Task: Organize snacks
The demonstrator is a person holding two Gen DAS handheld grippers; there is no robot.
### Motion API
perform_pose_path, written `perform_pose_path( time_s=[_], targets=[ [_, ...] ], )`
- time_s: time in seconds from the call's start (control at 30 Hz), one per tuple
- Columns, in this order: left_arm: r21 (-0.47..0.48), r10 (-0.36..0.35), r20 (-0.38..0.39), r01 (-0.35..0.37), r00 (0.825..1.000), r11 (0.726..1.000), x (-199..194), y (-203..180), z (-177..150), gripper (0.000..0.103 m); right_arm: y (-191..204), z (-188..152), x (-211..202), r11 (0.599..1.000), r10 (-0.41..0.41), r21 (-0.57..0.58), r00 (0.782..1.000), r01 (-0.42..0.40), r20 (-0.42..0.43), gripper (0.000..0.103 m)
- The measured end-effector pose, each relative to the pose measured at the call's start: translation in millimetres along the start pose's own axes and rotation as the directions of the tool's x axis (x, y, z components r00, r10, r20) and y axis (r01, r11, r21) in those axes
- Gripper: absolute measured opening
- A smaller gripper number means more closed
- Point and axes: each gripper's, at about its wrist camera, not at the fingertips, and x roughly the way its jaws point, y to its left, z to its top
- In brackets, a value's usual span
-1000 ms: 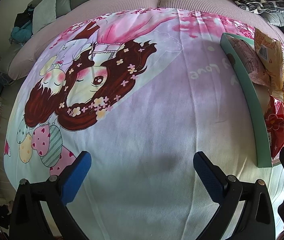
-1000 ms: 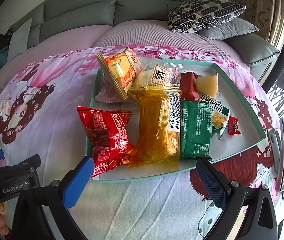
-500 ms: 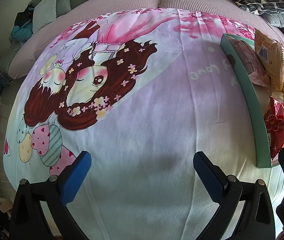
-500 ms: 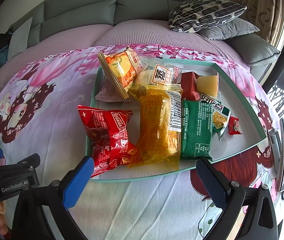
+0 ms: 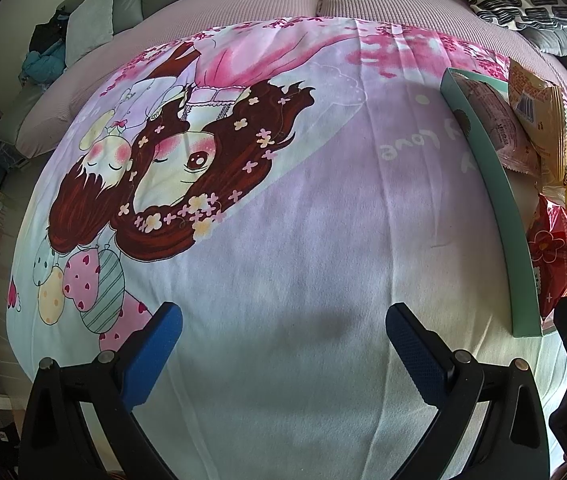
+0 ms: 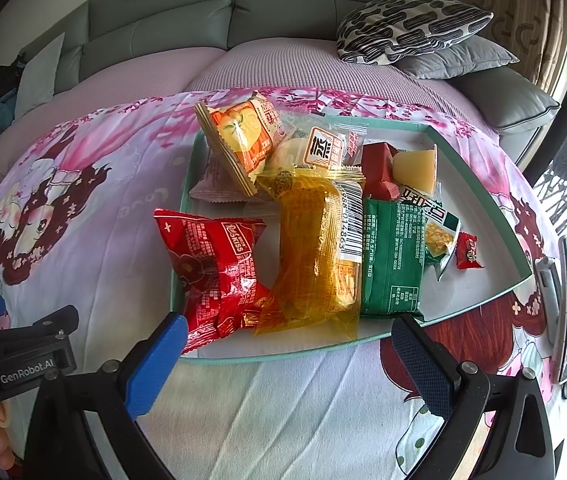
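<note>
Snack packets heaped in teal tray (image 6: 479, 184) on printed cloth; red packet (image 6: 211, 268) overhangs its edge. Right claw (image 6: 289, 354) gapes empty before tray; left claw (image 5: 283, 340) gapes over bare cloth. Sorting stage unclear.

Cartoon-print sheet (image 5: 323, 240) spread over the bed, with one tray (image 6: 479, 208) of snacks on it.

The sheet is white and pink, printed with two dark-haired cartoon figures, pink blossoms and patterned balloons, and it lies fairly smooth with a few light creases. A shallow tray with a pale green rim and a white floor rests directly on the sheet toward the right side of the bed; in the left wrist view only its left wall (image 5: 499, 184) shows at the frame's edge. Beyond the sheet's far edge the ribbed pinkish cover (image 6: 283, 64) of the bed is bare.
</note>
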Motion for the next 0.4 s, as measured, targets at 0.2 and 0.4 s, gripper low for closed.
perform_pose_path(
  time_s=[0.2,0.4],
  targets=[
    [-0.002,0.002,0.015,-0.002,1.0,1.0,-2.2,-1.0,-0.2,0.102,-0.1,-0.2,-0.1,1.0,-0.001,0.0,1.0,0.001,0.0,0.103],
    [-0.005,0.002,0.02,-0.002,1.0,1.0,-3.1,-1.9,0.9,0.102,0.1,0.1,0.1,1.0,-0.001,-0.001,1.0,0.001,-0.001,0.103]
  ],
)
